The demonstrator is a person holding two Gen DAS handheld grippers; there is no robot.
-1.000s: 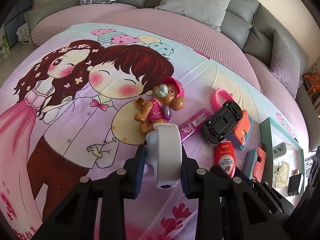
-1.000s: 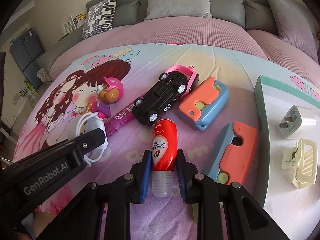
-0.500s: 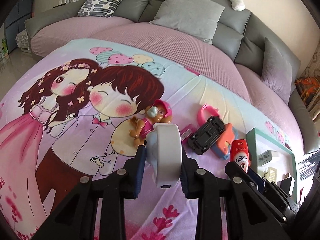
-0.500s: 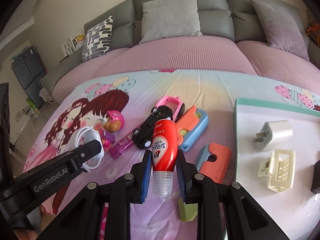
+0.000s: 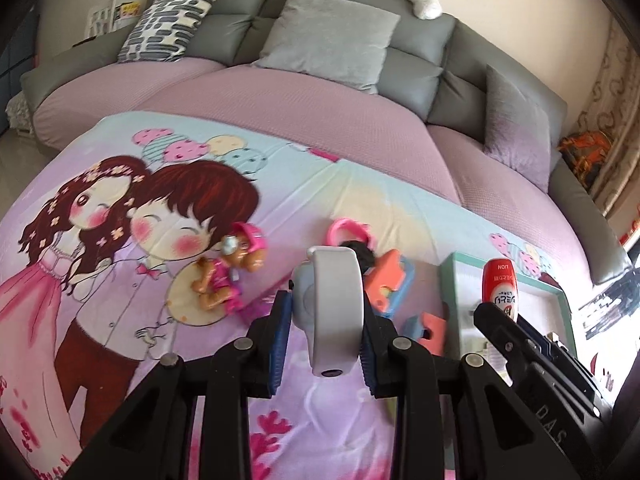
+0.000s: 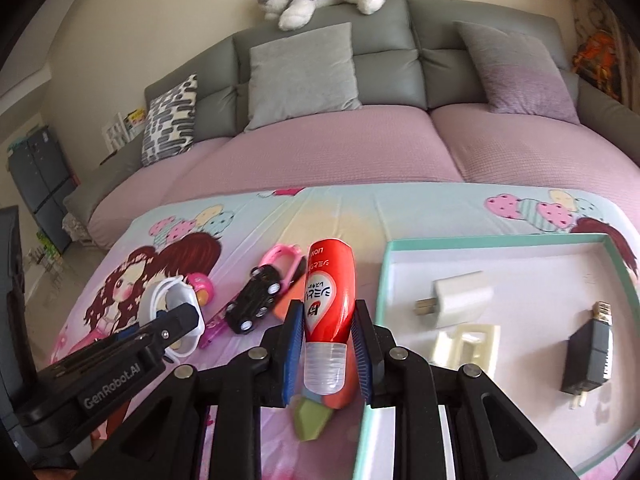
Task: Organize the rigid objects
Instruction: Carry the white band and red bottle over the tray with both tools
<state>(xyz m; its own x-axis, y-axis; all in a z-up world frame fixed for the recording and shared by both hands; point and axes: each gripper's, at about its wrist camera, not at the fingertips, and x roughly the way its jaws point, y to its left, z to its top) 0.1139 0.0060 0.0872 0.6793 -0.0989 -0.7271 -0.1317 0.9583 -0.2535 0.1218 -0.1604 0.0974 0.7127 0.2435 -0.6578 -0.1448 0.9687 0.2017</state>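
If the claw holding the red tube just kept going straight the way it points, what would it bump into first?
Probably the blanket just left of the tray's near corner; the right claw points down past the red tube. Depth is hard to judge.

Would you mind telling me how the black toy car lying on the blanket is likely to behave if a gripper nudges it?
The black toy car has free-looking wheels, so it would probably roll rather than slide. It looks like rigid, light plastic. The soft blanket should damp the roll quickly.

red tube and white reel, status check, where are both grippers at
Right gripper shut on red tube, lifted beside the teal tray. Left gripper shut on white reel, above the blanket. Toy car clear of both.
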